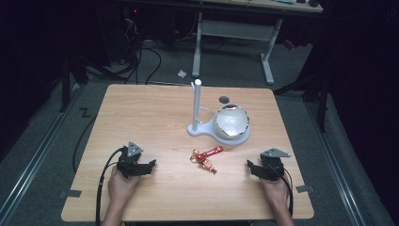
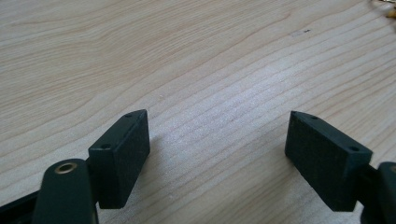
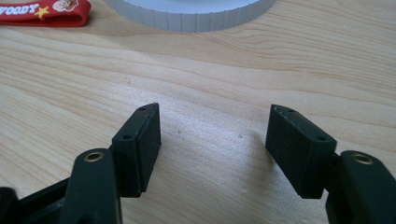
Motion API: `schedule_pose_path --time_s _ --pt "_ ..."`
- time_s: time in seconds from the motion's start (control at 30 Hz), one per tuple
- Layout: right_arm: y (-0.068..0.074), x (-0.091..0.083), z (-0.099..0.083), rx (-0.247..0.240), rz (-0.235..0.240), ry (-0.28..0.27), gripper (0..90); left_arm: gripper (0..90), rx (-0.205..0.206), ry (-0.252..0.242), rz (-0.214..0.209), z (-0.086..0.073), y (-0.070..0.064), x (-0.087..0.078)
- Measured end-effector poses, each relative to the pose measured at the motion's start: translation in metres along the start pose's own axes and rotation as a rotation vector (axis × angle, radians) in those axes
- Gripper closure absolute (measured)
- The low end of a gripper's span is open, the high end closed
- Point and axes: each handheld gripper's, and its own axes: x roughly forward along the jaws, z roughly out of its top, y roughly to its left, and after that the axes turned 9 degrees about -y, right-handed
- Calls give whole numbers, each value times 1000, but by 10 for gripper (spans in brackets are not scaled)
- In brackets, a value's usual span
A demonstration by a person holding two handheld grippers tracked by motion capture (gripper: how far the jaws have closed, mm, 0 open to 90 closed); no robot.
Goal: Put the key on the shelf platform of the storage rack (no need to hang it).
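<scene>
High view: left gripper (image 1: 151,163) and right gripper (image 1: 249,164) rest low on the wooden table (image 1: 141,113), both aimed inward, with the red keychain (image 1: 206,156) lying flat between them, well apart from each and somewhat nearer the right one. Beyond the keychain stands a white stand (image 1: 197,110) with an upright post, and a shiny ball (image 1: 231,121) sits on its base. Risk, as I judge it: the keychain is small, thin and flat on the wood, so jaws closing from the side could skate over it or push it away rather than pinch it; a sweep carried too far forward could knock the stand and roll the ball off. Left gripper view: jaws stand wide apart, nothing between them, bare wood ahead; a sliver of the keychain's gold ring (image 2: 387,8) lies far ahead and to the right of the jaws. Right gripper view: jaws likewise wide apart and empty; the red strap (image 3: 44,12) lies ahead and left of the jaws, the stand's ribbed base rim (image 3: 187,16) straight ahead, neither touched.
</scene>
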Motion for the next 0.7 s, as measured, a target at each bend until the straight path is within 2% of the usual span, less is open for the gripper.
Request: schedule_pose_path --time_s 0.27,0.43,0.5,0.6,0.7 --pt "5 -8 6 -4 21 -43 395 224 0 0 0 0 0 0" --pt "11 -11 8 -1 46 -48 398 225 0 0 0 0 0 0" --pt "15 -11 10 -9 66 -45 402 224 0 0 0 0 0 0" --pt "19 -11 12 -28 68 -43 408 227 -4 0 -1 0 0 0" --pt "29 -10 17 -64 93 -37 418 229 -5 0 -2 0 0 0"
